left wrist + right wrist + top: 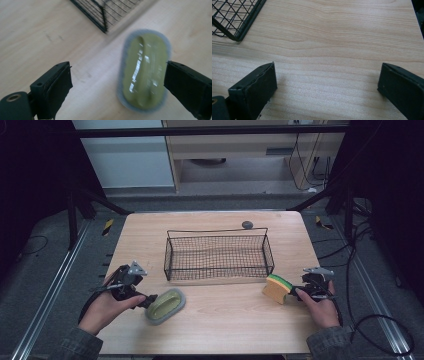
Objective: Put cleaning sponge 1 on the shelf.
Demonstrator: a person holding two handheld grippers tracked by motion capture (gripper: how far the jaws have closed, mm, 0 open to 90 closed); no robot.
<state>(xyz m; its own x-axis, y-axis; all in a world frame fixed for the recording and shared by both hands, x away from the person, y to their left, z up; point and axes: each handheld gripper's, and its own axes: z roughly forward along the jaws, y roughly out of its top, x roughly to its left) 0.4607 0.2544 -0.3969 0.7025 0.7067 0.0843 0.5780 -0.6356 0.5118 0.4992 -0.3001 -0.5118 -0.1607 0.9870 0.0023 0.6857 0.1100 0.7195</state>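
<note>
Left gripper [117, 85] jaws wide, seemingly empty.

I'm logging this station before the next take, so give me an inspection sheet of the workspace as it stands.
Surface: light wooden table, no spills seen.
Job's things: black wire basket at centre, nothing in it; green scrubber with grey rim in front of it to the left; yellow and green sponge to the right.
Clutter: small dark round object behind the basket.
Grippers: left gripper open, the scrubber partly between its fingers; right gripper open over bare wood.
Cables: black cables trail on the floor at right.
Surroundings: dark frame, pale cabinets beyond.
</note>
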